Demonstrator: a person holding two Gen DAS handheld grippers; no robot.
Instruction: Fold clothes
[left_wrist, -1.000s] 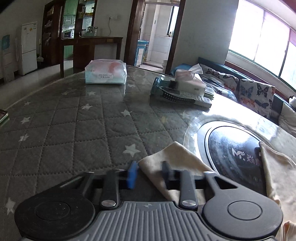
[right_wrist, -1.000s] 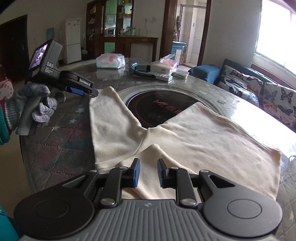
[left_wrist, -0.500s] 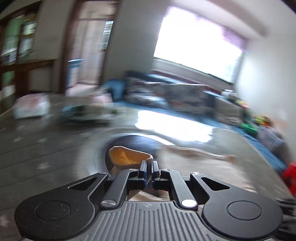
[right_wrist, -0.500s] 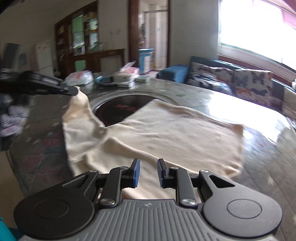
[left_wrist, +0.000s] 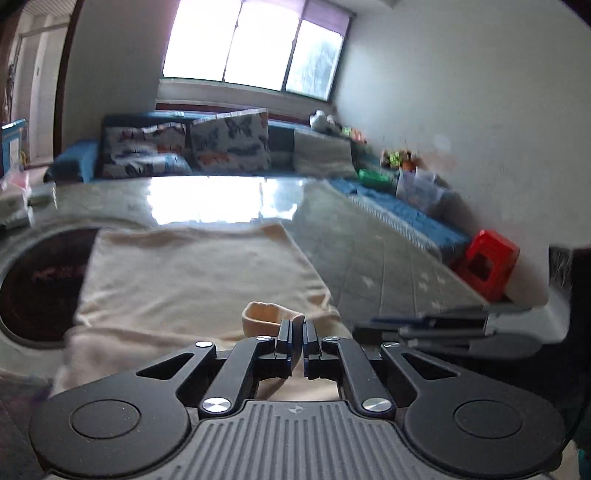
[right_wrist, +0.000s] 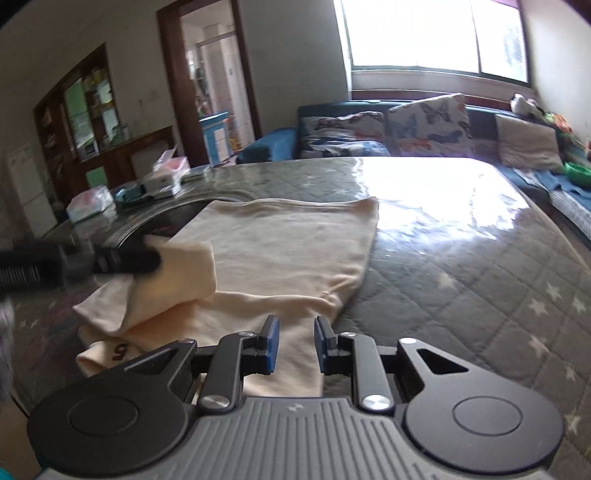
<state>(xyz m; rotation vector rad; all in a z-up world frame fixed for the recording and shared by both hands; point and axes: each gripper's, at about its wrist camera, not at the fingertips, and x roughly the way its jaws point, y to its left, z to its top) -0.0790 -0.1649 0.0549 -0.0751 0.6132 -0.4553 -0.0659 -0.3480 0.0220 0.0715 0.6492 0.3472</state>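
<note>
A cream garment (right_wrist: 280, 251) lies spread on the quilted table (right_wrist: 461, 280); it also shows in the left wrist view (left_wrist: 192, 273). My left gripper (left_wrist: 298, 326) is shut on the garment's sleeve end (left_wrist: 266, 317) and holds it lifted over the body of the cloth. In the right wrist view the left gripper (right_wrist: 147, 260) appears at the left with the sleeve (right_wrist: 181, 277) draped from it. My right gripper (right_wrist: 295, 332) is open and empty, low over the near edge of the garment.
A dark round hob (left_wrist: 40, 288) sits in the table left of the garment. Tissue boxes (right_wrist: 166, 177) and a packet (right_wrist: 90, 203) stand at the far left. A sofa with butterfly cushions (right_wrist: 406, 125) runs behind the table. A red stool (left_wrist: 487, 264) stands on the right.
My left gripper closed on the sleeve end and swung it right, over the garment body. My right gripper stayed open and turned right along the near edge.
</note>
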